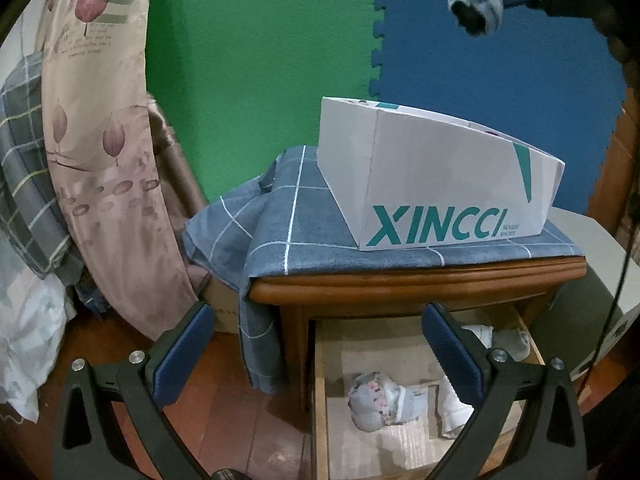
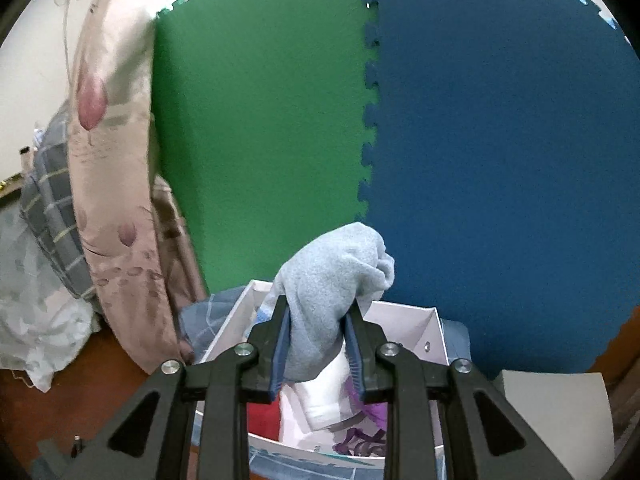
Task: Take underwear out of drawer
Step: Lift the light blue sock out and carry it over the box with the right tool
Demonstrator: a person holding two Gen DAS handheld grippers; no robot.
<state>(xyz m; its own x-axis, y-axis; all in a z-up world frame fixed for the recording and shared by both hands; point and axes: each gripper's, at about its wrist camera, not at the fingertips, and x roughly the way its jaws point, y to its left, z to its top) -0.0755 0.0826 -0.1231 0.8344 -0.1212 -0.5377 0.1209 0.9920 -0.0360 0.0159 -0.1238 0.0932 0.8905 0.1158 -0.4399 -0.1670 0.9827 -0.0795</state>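
The underwear (image 2: 332, 292), a light blue-grey bundle, is clamped between the fingers (image 2: 280, 344) of the right gripper (image 2: 318, 316). Its long axis runs along the fingers: the bunched upper end points up and away past the fingertips, and the lower end hangs back between the pads. The fingers are closed tightly on the fabric, with only the cloth separating them.

Directly below the bundle stands an open white box (image 2: 436, 336) that contains red, white and purple cloth items. In the left wrist view the same box (image 1: 440, 184), marked XINCCI, rests on a checked blue cloth (image 1: 280, 220) that covers the surface of a wooden nightstand (image 1: 400, 284). The right gripper (image 1: 476, 0) appears high above the box, holding the bundle.

The drawer (image 1: 320, 400) below the surface is pulled open. It holds a grey rolled garment (image 1: 380, 400) and white pieces.

The left gripper (image 1: 316, 344) is level with the drawer front. Its fingers are spread wide and hold nothing.
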